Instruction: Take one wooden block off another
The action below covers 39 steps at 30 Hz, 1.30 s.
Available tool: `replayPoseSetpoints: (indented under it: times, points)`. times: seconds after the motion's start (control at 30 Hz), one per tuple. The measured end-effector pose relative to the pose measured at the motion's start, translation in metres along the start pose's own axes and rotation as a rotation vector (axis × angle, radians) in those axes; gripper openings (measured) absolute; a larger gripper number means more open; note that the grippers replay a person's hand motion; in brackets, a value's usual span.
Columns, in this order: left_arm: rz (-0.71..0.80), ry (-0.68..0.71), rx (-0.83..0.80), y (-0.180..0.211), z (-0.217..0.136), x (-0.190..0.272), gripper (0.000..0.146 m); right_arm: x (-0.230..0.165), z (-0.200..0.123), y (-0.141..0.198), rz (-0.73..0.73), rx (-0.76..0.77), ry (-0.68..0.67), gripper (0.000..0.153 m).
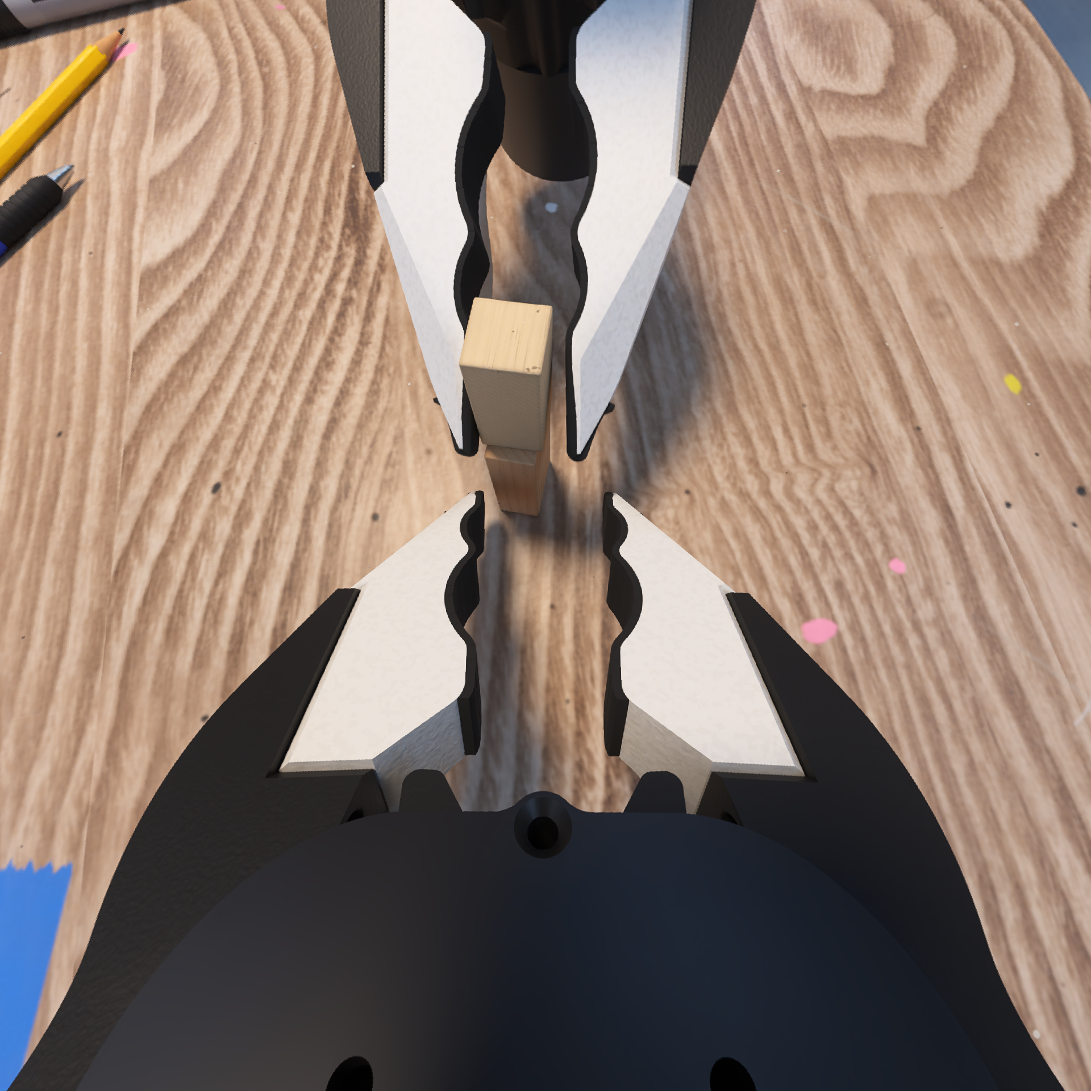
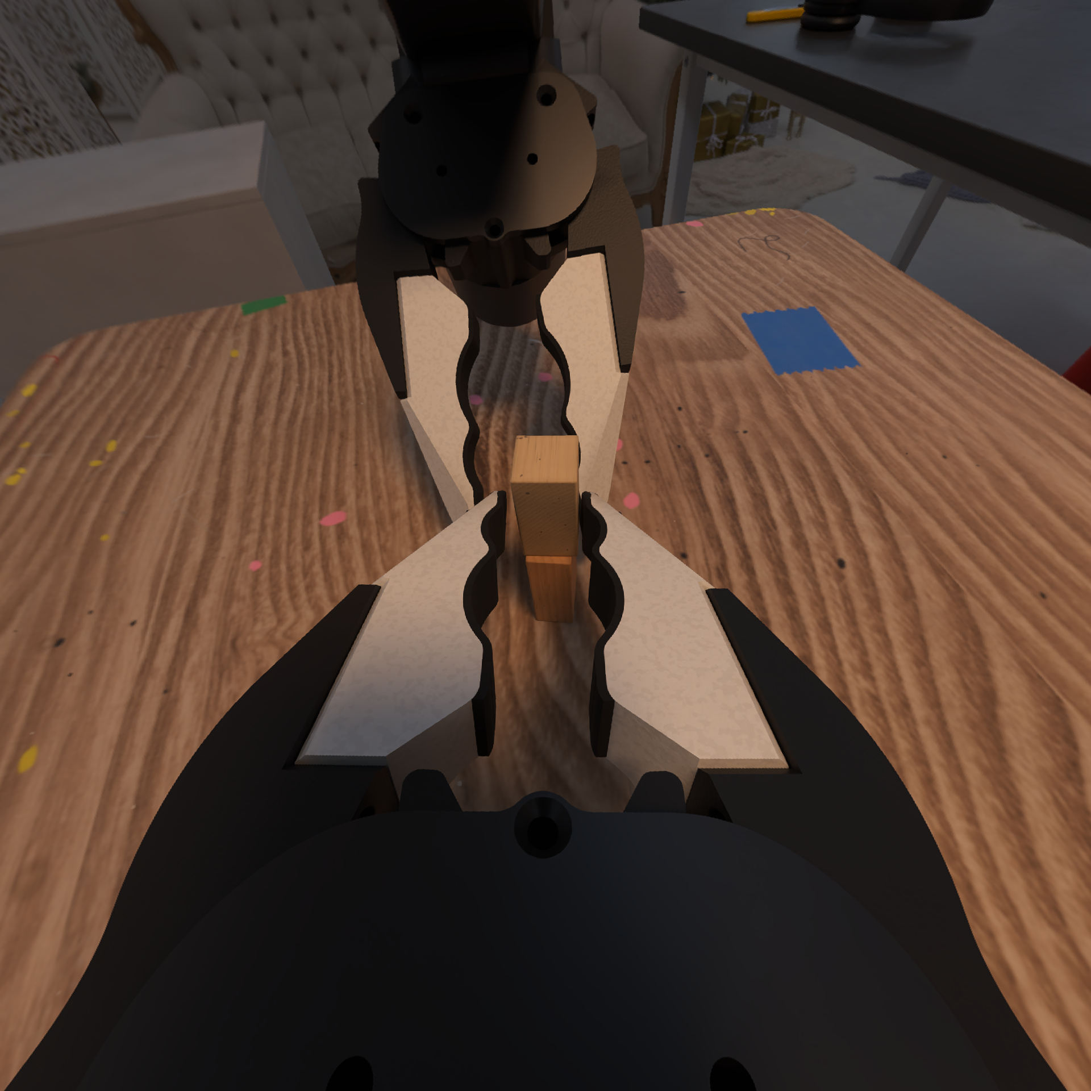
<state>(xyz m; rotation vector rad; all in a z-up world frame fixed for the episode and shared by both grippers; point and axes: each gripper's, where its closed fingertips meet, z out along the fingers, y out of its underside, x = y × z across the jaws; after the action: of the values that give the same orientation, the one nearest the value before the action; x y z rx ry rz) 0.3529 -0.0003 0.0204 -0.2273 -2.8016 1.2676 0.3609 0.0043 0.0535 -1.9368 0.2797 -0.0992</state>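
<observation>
Two wooden blocks stood stacked near the middle of the wood-grain worktop: a pale upper block rested on end atop a darker, narrower lower block, which stood on the worktop itself. In the right wrist view the same pair showed as the upper block over the lower block.

The left gripper hung just short of the stack, its jaws spread apart with nothing between them, the tips level with the lower block but not touching it. The right gripper faced it from the far side, its jaws flanking the upper block. In the left wrist view one finger lay against the block's side while a thin gap showed at the other, so the jaws looked parted rather than clamped. From the right wrist view the right gripper had its tips either side of the upper block, again with slivers of space, though the angle made it hard to be sure of contact. The left gripper appeared beyond, pointing back toward the stack.

A yellow pencil and a black pen lay at the far left edge, well apart from the blocks. A blue patch of tape sat on the worktop, and pink and yellow paint flecks dotted the surface
</observation>
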Motion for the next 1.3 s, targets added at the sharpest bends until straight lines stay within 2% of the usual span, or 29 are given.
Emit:
replayPoseSetpoints:
  times: [0.13, 0.3, 0.7, 0.9, 1.3]
  points:
    - [-0.002, 0.003, 0.003, 0.000, 0.000, 0.000, 0.040, 0.000, -0.006, -0.001, 0.040, 0.034, -0.015, 0.024]
    - [-0.003, 0.004, 0.009, 0.000, 0.000, 0.000, 0.040, 0.001, -0.007, -0.002, -0.012, 0.037, 0.020, 0.022]
    - [-0.004, -0.001, 0.016, -0.001, 0.001, 0.000, 0.040, 0.002, -0.006, -0.001, 0.017, 0.041, 0.033, 0.023]
    - [-0.060, 0.042, 0.069, -0.005, -0.003, 0.000, 0.042, 0.003, -0.006, -0.012, 0.020, 0.116, 0.074, 0.019]
    - [-0.060, 0.038, 0.075, -0.006, -0.002, 0.002, 0.043, 0.001, -0.006, -0.015, 0.027, 0.141, 0.087, 0.018]
